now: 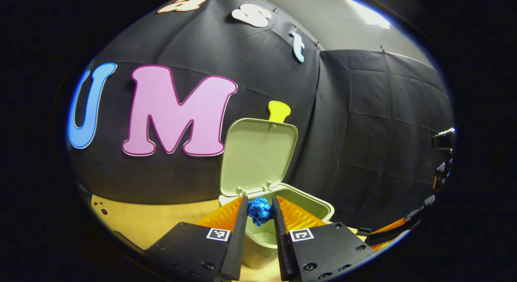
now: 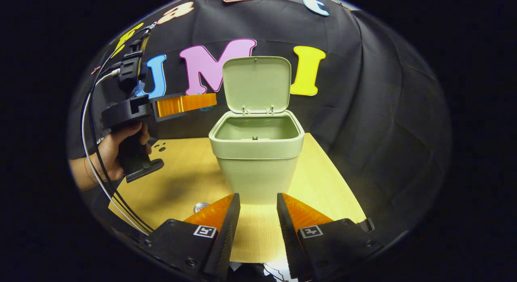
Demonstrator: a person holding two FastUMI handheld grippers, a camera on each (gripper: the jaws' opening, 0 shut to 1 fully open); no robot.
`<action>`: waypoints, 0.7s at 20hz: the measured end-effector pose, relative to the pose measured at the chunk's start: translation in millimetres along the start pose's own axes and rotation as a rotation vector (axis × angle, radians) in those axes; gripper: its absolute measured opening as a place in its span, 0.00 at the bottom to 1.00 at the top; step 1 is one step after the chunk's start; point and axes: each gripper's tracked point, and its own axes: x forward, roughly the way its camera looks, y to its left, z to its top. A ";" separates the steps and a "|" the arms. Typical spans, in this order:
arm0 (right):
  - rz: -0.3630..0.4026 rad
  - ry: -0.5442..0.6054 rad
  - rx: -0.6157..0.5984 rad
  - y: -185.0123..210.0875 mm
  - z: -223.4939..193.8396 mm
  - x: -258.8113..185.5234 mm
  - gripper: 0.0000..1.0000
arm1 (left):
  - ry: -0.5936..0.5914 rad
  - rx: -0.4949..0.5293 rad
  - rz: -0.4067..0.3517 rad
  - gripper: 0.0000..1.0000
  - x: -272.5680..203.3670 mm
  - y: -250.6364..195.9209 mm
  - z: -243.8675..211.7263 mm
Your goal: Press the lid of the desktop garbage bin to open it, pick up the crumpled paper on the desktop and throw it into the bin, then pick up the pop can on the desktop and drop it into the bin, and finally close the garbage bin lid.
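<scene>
Wooden desktop (image 2: 181, 169) under black cloth holds a pale green bin (image 2: 256, 160), lid (image 2: 257, 84) raised. Left gripper (image 1: 260, 211) pinches blue crumpled paper (image 1: 259, 210) over the bin's near rim; released early, it could fall outside. Right gripper (image 2: 258, 215) hangs released, empty

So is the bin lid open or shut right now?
Open. The lid stands upright behind the bin, hinged at the back rim, and the right gripper view looks straight into the bin's bare inside.
</scene>
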 end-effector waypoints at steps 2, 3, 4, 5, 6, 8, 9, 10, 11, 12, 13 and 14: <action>-0.005 0.001 0.009 -4.4 -1.6 -0.2 0.59 | 0.025 0.013 -0.007 0.40 9.6 -7.2 -8.2; -0.008 0.002 0.012 -7.4 -2.7 -2.0 0.59 | 0.042 0.015 -0.010 0.40 16.0 -10.7 -12.6; -0.008 0.003 0.015 -9.2 -4.0 -2.7 0.59 | 0.060 0.017 -0.005 0.40 22.1 -10.1 -18.2; -0.008 0.004 0.018 -10.8 -5.0 -2.9 0.59 | 0.073 0.020 0.000 0.40 25.4 -9.7 -22.9; -0.007 0.005 0.020 -12.0 -5.9 -3.2 0.59 | 0.084 0.026 0.005 0.43 28.2 -9.5 -25.0; -0.004 0.010 0.022 -13.0 -8.7 -2.9 0.59 | 0.094 0.043 0.028 0.51 31.5 -8.9 -30.6; -0.002 0.011 0.022 -13.3 -9.1 -2.9 0.59 | 0.097 0.046 0.029 0.56 32.7 -10.3 -33.3; 0.000 0.014 0.022 -13.2 -10.0 -2.8 0.59 | 0.100 0.043 0.027 0.60 33.0 -11.2 -34.4; 0.004 0.017 0.022 -12.4 -10.7 -3.0 0.59 | 0.104 0.035 0.022 0.64 31.5 -12.2 -37.0; 0.009 0.017 0.022 -11.1 -10.1 -3.2 0.59 | 0.104 0.030 0.025 0.68 28.8 -10.3 -38.7; 0.018 0.018 0.022 -8.7 -9.6 -2.7 0.59 | 0.101 0.028 0.032 0.71 26.7 -7.0 -39.9; 0.041 0.017 0.020 -3.3 -9.3 -1.9 0.59 | 0.096 0.024 0.040 0.75 23.5 -4.4 -37.6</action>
